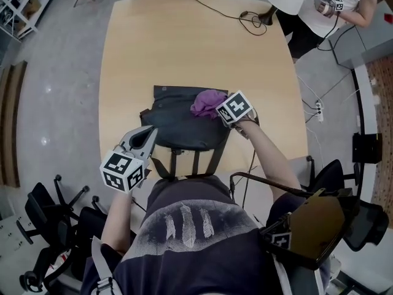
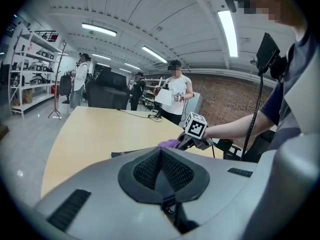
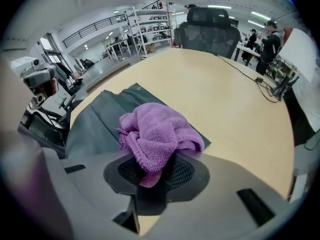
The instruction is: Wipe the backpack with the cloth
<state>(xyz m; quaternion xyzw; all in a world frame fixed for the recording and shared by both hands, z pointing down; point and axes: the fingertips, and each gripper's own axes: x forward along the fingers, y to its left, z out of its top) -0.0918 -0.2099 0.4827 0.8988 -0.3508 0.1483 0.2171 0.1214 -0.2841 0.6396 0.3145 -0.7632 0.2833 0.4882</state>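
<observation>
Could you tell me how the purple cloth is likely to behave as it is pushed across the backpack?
Probably floppy: the cloth sits crumpled in folds, pinched in the right gripper. Likely light and grippy rather than slippery, given its looped terry surface. It may bunch while dragging over the backpack.

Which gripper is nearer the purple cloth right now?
Right. The right gripper is clamped on the cloth atop the backpack; the left gripper, shut and empty, is apart at the backpack's near left corner.

Cloth showing fluffy looped terry; backpack looking matt, dark woven fabric; surface showing smooth, pale wood finish.
</observation>
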